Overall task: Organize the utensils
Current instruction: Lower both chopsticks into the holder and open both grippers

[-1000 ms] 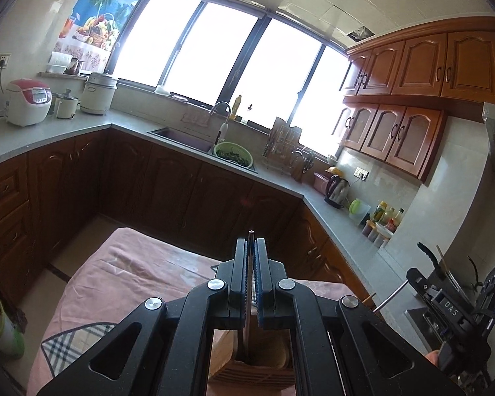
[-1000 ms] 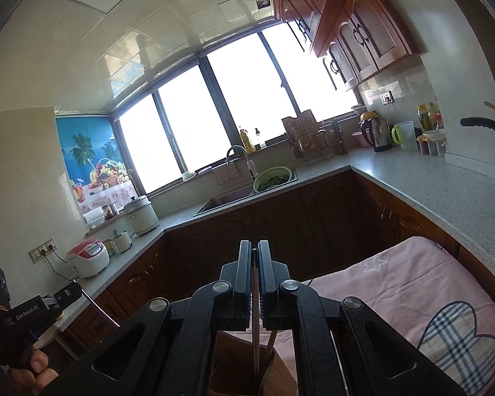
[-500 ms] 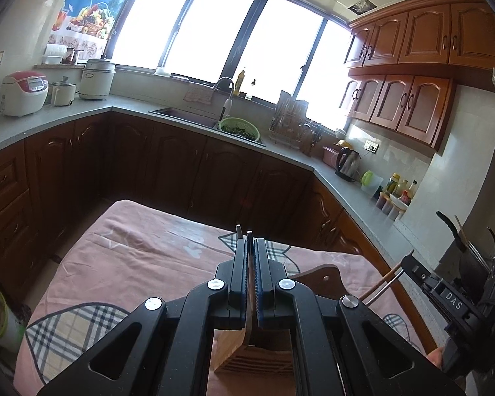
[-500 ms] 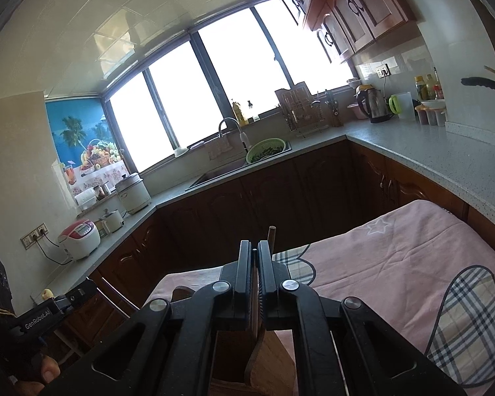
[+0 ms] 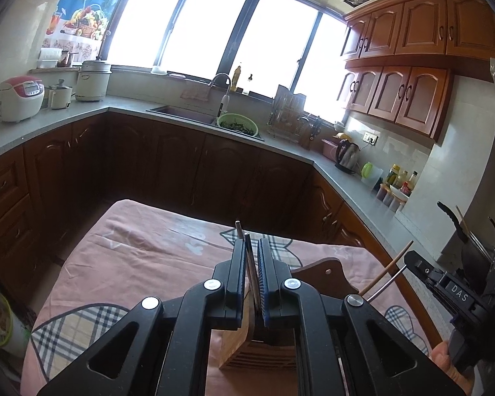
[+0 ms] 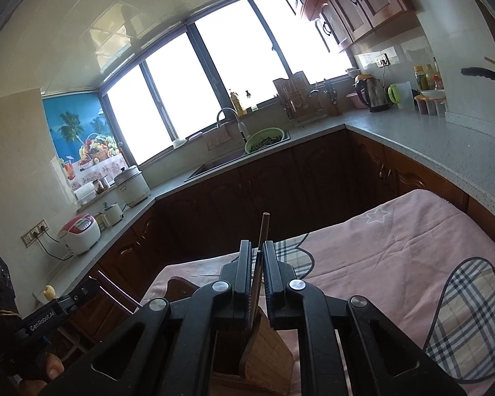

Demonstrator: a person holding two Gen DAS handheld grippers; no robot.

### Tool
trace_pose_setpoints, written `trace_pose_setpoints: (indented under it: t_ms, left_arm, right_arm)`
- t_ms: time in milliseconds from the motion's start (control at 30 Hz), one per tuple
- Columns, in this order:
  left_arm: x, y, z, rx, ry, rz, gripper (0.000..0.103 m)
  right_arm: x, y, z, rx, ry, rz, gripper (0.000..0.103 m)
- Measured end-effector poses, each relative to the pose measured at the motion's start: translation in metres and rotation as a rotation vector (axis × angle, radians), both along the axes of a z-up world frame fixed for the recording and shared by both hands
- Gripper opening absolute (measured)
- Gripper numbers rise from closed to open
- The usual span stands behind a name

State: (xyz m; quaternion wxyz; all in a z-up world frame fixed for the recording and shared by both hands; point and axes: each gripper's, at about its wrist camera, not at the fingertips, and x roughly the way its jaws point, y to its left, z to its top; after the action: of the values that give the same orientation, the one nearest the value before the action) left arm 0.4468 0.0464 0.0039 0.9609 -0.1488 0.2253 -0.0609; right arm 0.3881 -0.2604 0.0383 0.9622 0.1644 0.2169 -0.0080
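A wooden utensil holder (image 5: 237,340) stands on the pink cloth right under both grippers. My left gripper (image 5: 251,247) hangs over it, jaws opening by a narrow gap. Two thin sticks (image 5: 248,257), one of metal, lean on the left pad, clear of the right pad, their lower ends in the holder. In the right wrist view my right gripper (image 6: 257,250) is also opening. A wooden chopstick (image 6: 265,227) stands loose in the gap and runs down into the holder (image 6: 267,353). Each gripper shows at the edge of the other's view.
The pink cloth (image 5: 142,257) with plaid hearts covers the table. A wooden back panel with a hanging hole (image 5: 326,269) rises behind the holder. Dark cabinets and a grey counter (image 6: 429,138) with a sink, kettle and rice cooker ring the table.
Both grippers have sunk toward the holder, carrying their sticks down into it. Their jaws, pressed shut on the sticks before, now stand slightly apart.
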Motion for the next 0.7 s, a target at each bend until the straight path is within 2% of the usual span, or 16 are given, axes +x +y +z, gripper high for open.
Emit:
trace_pose_setpoints:
  t_ms: [67, 133, 200, 267, 300, 333, 367, 400, 500, 700]
  left_arm:
    - [-0.004, 0.0, 0.002, 0.005, -0.007, 0.012, 0.024]
    - [-0.007, 0.001, 0.002, 0.007, -0.009, 0.014, 0.026]
    - [-0.01, 0.0, 0.002, 0.008, -0.002, 0.015, 0.031]
    - [-0.015, 0.001, 0.002, 0.008, 0.004, 0.022, 0.052]
    - [-0.018, 0.002, 0.002, 0.008, 0.003, 0.028, 0.058]
    - [-0.023, 0.002, 0.003, 0.01, 0.001, 0.036, 0.07]
    - [-0.027, 0.003, 0.003, 0.016, 0.003, 0.051, 0.084]
    - [-0.032, 0.005, 0.003, 0.02, 0.002, 0.062, 0.088]
    - [-0.045, 0.005, 0.005, 0.027, 0.001, 0.063, 0.089]
    - [-0.072, 0.008, 0.013, 0.026, 0.0, 0.054, 0.089]
  right_arm:
    - [-0.002, -0.003, 0.001, 0.009, -0.002, -0.002, 0.022]
    - [-0.007, -0.004, 0.003, 0.017, -0.013, -0.001, 0.054]
    - [-0.011, -0.004, 0.004, 0.019, -0.023, -0.001, 0.057]
    - [-0.014, -0.004, 0.005, 0.03, -0.02, 0.007, 0.062]
    - [-0.015, -0.004, 0.005, 0.038, -0.019, 0.011, 0.073]
    - [-0.018, -0.005, 0.005, 0.043, -0.022, 0.012, 0.084]
    - [-0.021, -0.005, 0.006, 0.044, -0.028, 0.012, 0.088]
    - [-0.025, -0.005, 0.006, 0.041, -0.033, 0.01, 0.093]
    - [-0.036, -0.005, 0.008, 0.04, -0.043, 0.012, 0.1]
    - [-0.057, -0.003, 0.009, 0.036, -0.033, 0.025, 0.1]
